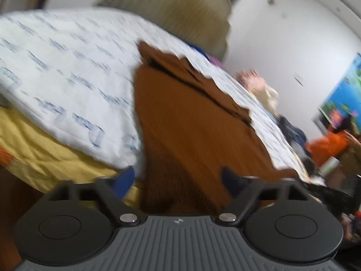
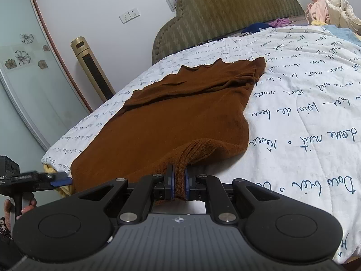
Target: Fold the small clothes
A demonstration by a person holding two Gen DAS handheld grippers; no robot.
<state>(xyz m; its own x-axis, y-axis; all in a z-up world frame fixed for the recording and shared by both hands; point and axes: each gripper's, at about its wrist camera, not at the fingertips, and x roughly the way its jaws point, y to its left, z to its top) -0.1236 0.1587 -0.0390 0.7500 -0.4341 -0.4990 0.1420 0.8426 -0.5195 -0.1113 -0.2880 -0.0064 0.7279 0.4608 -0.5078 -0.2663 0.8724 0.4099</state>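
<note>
- Brown ribbed knit garment [image 2: 171, 122] lies spread along the near-left part of the bed [image 2: 304, 117], on its white quilt with blue script, its lower hem reaching the near edge.
- The right gripper [image 2: 179, 184] has its fingers pinching a ribbed fold of the hem, lifted slightly off the quilt; a hard pull here could drag the whole garment and undo the sleeves folded at its far end.
- The left gripper [image 1: 180, 180] has its fingers spread wide at the garment's near-left corner, pressing on nothing; that view is blurred, so contact is unclear.
- Held on one side only, the hem may sag or twist, and the loose corner could slip over the bed's near edge.
</note>
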